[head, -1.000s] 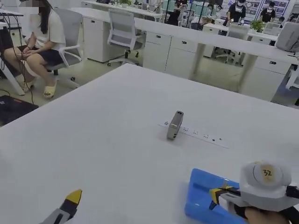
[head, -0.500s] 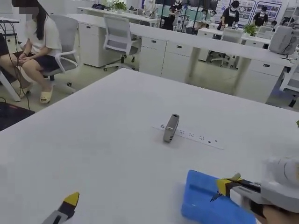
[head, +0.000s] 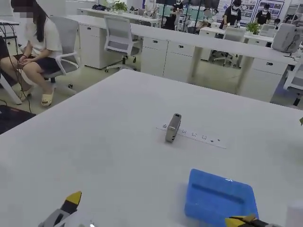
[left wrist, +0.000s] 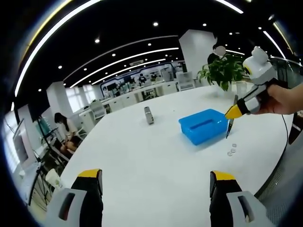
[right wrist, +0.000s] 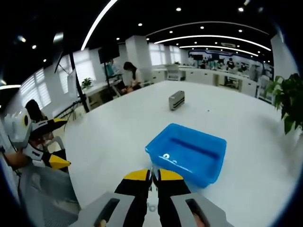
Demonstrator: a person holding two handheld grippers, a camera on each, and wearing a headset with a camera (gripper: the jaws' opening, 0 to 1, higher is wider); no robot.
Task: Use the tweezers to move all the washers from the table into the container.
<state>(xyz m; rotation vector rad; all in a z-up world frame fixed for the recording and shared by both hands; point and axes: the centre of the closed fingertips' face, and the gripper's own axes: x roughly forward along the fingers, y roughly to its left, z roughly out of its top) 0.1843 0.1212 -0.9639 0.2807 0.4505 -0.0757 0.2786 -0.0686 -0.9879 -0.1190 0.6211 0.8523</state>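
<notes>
Right gripper (left wrist: 235,112), jaws clamped on the tweezers (left wrist: 230,126), hangs just above the washers (left wrist: 232,151) beside the blue container (left wrist: 203,125), left gripper (left wrist: 154,176) spread open; an off-centre pinch could flick a washer away.

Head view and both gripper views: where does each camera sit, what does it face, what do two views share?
Head view: headset, looking down across the table; yellow jaw tips below.
Left gripper view: rides the left gripper, jaws open, facing the right gripper holding tweezers.
Right gripper view: own jaws shut, facing the container.
All share the container.
</notes>
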